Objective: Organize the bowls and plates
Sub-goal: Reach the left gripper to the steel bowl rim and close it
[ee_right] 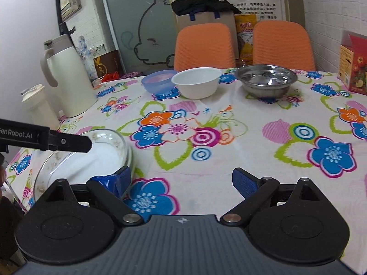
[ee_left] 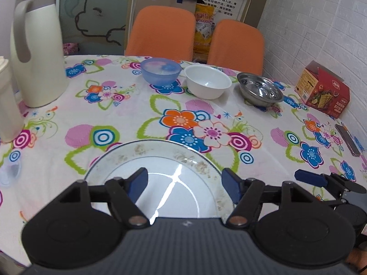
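Hovering over the glass plate (ee_left: 160, 171) at the counter's (ee_left: 263, 119) near edge, the left gripper (ee_left: 183, 183) is spread wide, holding nothing. Right gripper (ee_right: 181, 181) is also released, just right of it. Blue bowl (ee_left: 161, 71), white bowl (ee_left: 207, 81) and steel bowl (ee_left: 260, 88) line the far side; the plate looks smudged, I think.

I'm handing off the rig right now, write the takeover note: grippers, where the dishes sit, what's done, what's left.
Left gripper: open, empty, poised over the white patterned-rim plate at the near table edge.
Right gripper: open, empty, over bare floral tablecloth beside that plate.
Far side, in a row: translucent blue plastic bowl, white bowl, stainless steel bowl, all separate.
Done: nothing stacked or gathered.
Left: group the bowls, place the plate.
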Demonstrator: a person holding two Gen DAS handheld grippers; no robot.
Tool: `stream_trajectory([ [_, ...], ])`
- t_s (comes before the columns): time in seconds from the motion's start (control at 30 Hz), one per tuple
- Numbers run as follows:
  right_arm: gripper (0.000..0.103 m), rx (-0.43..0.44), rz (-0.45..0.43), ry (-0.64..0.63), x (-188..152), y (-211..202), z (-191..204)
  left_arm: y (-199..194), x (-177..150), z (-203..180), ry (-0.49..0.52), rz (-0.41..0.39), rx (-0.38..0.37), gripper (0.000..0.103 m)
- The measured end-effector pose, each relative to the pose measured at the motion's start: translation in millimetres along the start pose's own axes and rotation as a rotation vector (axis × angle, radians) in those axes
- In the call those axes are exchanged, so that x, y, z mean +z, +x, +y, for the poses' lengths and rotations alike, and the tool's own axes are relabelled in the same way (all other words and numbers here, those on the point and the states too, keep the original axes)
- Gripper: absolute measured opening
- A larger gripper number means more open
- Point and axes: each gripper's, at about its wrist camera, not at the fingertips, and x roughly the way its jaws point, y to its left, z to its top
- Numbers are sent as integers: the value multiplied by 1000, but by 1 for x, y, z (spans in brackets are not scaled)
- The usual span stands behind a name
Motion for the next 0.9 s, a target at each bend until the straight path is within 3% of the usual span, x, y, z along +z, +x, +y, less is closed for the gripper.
stream_trajectory([
  [0.13,83,-90,-55,15,36,2,-49,13,10,-23,33,10,-16,70],
  [0.33,83,-246,-37,65,118,56,-133,29,21,-45,68,27,-31,72],
  [0.47,82,-305,106,54,157,115,-167,40,26,-45,72,42,-4,72],
  [0.6,82,-299,270,4,166,164,-176,46,32,-33,35,48,4,72],
  [0.73,82,-296,372,-49,165,186,-170,51,35,-23,7,55,11,72],
  [0.9,82,-230,468,-72,164,187,-159,53,35,-17,-6,61,-1,72],
])
